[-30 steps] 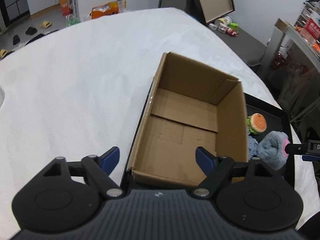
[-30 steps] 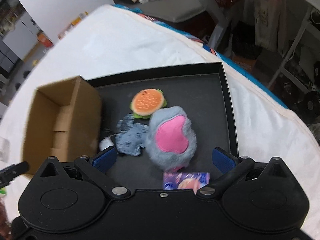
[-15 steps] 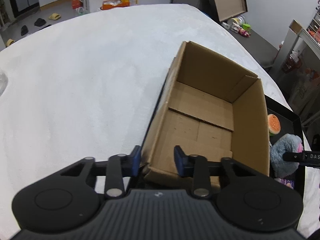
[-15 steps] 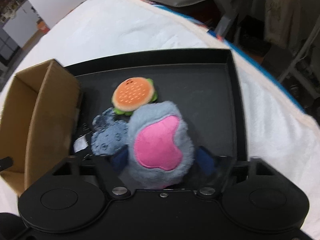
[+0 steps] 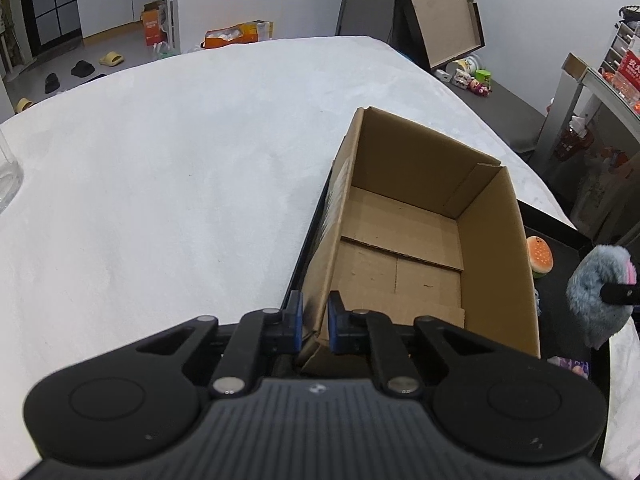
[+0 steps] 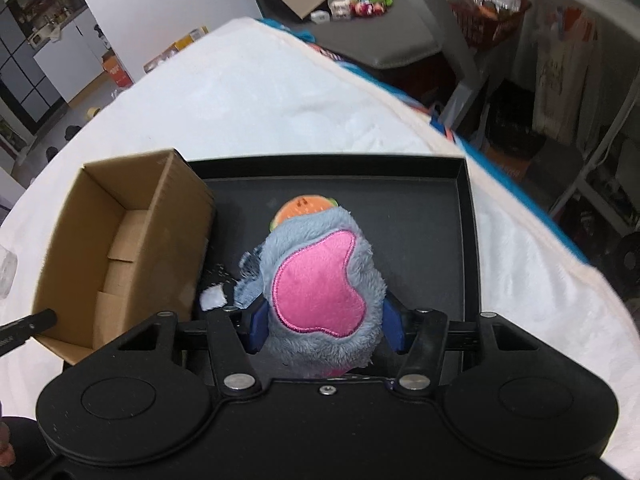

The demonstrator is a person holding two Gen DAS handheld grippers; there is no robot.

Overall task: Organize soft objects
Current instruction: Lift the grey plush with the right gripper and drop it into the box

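An empty cardboard box (image 5: 404, 240) stands on a black tray (image 6: 420, 208). My left gripper (image 5: 314, 320) is shut on the box's near left corner wall. My right gripper (image 6: 326, 320) is shut on a grey plush with a pink patch (image 6: 320, 284) and holds it above the tray; the plush also shows in the left wrist view (image 5: 600, 296). A burger plush (image 6: 304, 208) lies on the tray behind it, seen too in the left wrist view (image 5: 540, 256). A blue-grey soft toy (image 6: 250, 292) lies beside the box.
The tray sits on a white cloth-covered table (image 5: 160, 180). A small purple packet (image 5: 570, 364) lies at the tray's near edge. A glass object (image 5: 8, 176) stands at the table's left edge. Shelves and clutter stand beyond the table on the right.
My left gripper closed on the box's corner wall. My right gripper closed on the grey plush and lifted it off the tray.
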